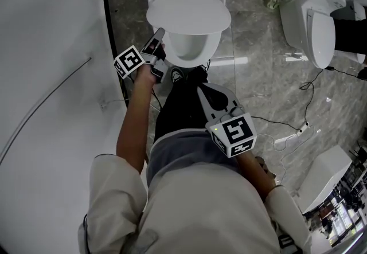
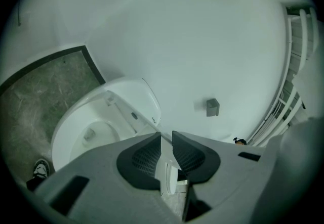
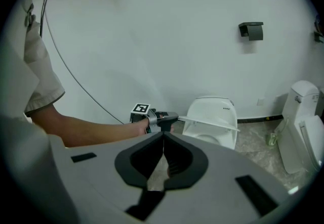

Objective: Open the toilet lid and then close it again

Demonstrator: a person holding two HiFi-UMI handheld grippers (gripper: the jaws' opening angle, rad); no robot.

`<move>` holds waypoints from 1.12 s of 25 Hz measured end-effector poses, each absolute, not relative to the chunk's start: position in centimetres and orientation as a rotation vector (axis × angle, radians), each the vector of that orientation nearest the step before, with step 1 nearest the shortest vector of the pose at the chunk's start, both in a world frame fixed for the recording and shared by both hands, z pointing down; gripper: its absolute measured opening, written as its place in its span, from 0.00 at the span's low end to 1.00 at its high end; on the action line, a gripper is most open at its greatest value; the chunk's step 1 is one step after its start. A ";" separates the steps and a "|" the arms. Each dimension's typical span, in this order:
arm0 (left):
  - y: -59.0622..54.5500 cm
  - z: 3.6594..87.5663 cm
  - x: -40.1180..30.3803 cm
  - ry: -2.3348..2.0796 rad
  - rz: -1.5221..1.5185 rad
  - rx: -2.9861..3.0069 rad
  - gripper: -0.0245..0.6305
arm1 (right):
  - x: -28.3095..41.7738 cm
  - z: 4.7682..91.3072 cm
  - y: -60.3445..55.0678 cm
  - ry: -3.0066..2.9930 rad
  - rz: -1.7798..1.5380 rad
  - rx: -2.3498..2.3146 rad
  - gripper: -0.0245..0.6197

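**Item:** white oval plastic toilet lid (image 1: pixel 189 15), part-raised and roughly level above the white ceramic bowl (image 1: pixel 186 46). Its hinge end is hidden beneath it.

**Held by:** left tongs (image 1: pixel 159 34), set narrow on the lid's side rim (a thin white edge sits between the pads), seemingly to lever it upward. How firmly they press is hard to read.

**Spare:** right tongs (image 3: pixel 163 134), closed together with nothing between them, parked low by the person's waist, clear of the swing.
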State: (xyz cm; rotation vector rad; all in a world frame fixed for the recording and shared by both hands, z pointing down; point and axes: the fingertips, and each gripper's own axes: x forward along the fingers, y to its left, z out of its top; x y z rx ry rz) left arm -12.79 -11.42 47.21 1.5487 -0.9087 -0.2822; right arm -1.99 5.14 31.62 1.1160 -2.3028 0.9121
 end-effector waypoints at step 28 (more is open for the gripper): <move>-27.8 41.4 -11.3 -1.007 -0.400 1.649 0.07 | 3.2 31.6 2.3 -2.274 0.934 1.155 0.05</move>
